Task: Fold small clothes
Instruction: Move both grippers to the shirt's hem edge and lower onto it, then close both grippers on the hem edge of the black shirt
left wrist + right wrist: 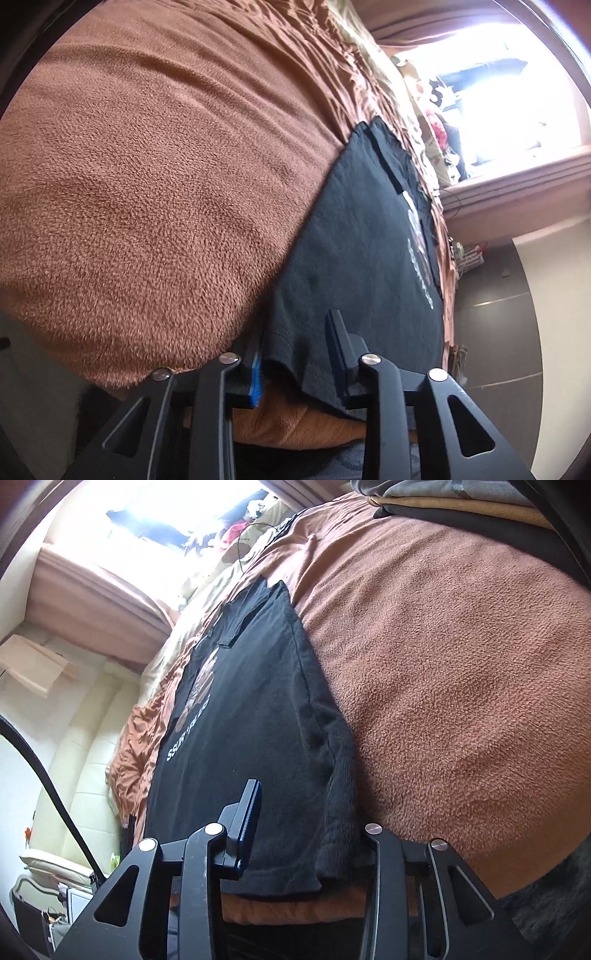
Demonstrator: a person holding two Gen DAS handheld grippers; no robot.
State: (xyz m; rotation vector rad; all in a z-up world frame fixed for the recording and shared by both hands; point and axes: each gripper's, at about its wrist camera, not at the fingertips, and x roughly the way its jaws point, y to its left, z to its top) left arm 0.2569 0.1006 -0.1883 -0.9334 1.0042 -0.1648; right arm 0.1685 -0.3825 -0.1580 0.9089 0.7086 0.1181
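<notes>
- Two grippers at the near hem of one black T-shirt (354, 236), which lies flat on a brown fleece blanket (147, 177) over the bed.
- Left gripper (295, 354): jaws spread, straddling the shirt's near corner. The blue-padded finger (256, 373) sits at the shirt's side edge on the blanket, the other finger rests over the cloth. Nothing pinched yet.
- Shirt in the left wrist view: long axis runs away from the claw toward the window, print and white lettering (421, 266) on the far side of the panel.
- Shirt in the right wrist view (251, 716): same axis, hem nearest, collar end far. One side is already folded in, leaving a thick doubled edge (340, 797) along the blanket.
- Right gripper (306, 834): jaws spread, one finger (247, 823) over the shirt face; the other is hidden past the doubled edge. Hem corner lies between them, ungripped.
- Judgement: both claws equally near, each at its own hem corner. The key relation is the axis pointing straight away from both, so the next fold likely carries the hem up toward the collar after both jaws close.
</notes>
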